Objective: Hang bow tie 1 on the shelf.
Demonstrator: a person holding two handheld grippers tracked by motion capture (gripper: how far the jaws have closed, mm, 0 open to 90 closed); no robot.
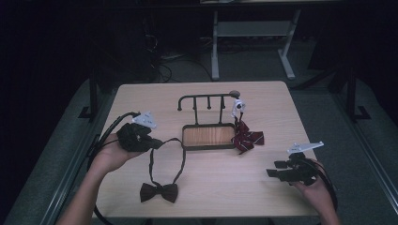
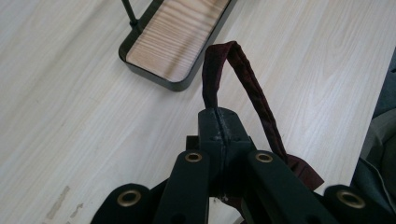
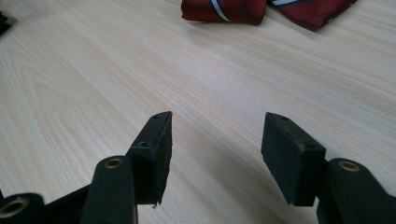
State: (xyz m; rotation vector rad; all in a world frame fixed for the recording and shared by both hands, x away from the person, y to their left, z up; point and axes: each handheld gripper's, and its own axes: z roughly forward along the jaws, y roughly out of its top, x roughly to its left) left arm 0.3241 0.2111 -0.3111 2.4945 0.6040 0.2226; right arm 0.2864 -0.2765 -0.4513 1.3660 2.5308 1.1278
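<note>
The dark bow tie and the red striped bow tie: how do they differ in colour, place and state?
The dark bow tie is plain and lies at the table's near edge; the red striped bow tie lies beside the wooden tray. The dark tie's strap is pinched in the left gripper; the striped tie hangs by its strap from the rack. Both are bow ties.

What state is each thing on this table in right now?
left gripper: shut on the strap of the dark bow tie.
dark bow tie: bow lying flat on the table, strap loop lifted at one end.
right gripper: open, nothing between the jaws.
striped bow tie: hanging from the rack, its bow resting on the table beside the tray.
rack: upright.
tray: empty.
</note>
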